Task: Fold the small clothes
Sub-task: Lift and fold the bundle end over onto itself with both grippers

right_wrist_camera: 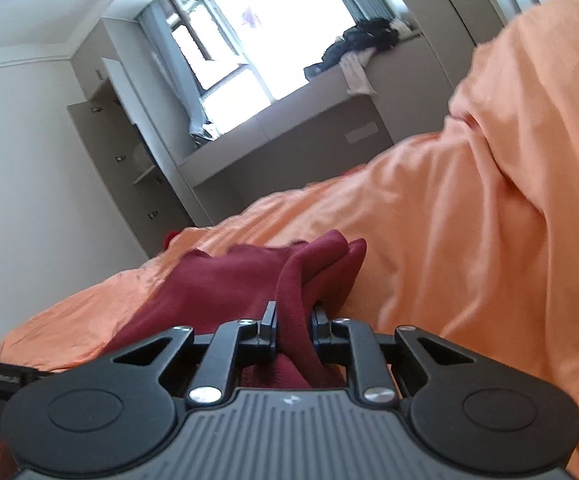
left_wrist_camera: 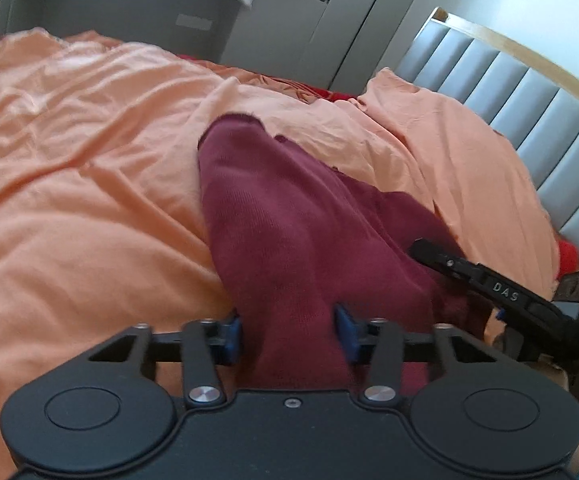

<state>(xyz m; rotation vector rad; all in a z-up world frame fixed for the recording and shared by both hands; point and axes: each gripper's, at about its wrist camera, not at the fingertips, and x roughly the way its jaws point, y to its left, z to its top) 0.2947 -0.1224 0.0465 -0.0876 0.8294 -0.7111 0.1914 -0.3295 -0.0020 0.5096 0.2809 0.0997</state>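
A dark red knit garment (left_wrist_camera: 289,220) lies stretched over the orange bedsheet (left_wrist_camera: 69,160). My left gripper (left_wrist_camera: 288,330) is shut on the garment's near edge, with cloth bunched between its blue pads. In the right wrist view my right gripper (right_wrist_camera: 294,322) is shut on another bunched part of the same garment (right_wrist_camera: 229,280), which rises in folds ahead of it. The right gripper's black finger (left_wrist_camera: 489,284) shows at the right of the left wrist view, against the garment.
The bed's grey padded headboard (left_wrist_camera: 529,92) stands at the right. Grey cabinets (left_wrist_camera: 129,12) with a pile of clothes (right_wrist_camera: 369,40) line the far wall under a window (right_wrist_camera: 249,40). A raised fold of sheet (right_wrist_camera: 529,160) lies to the right of the right gripper.
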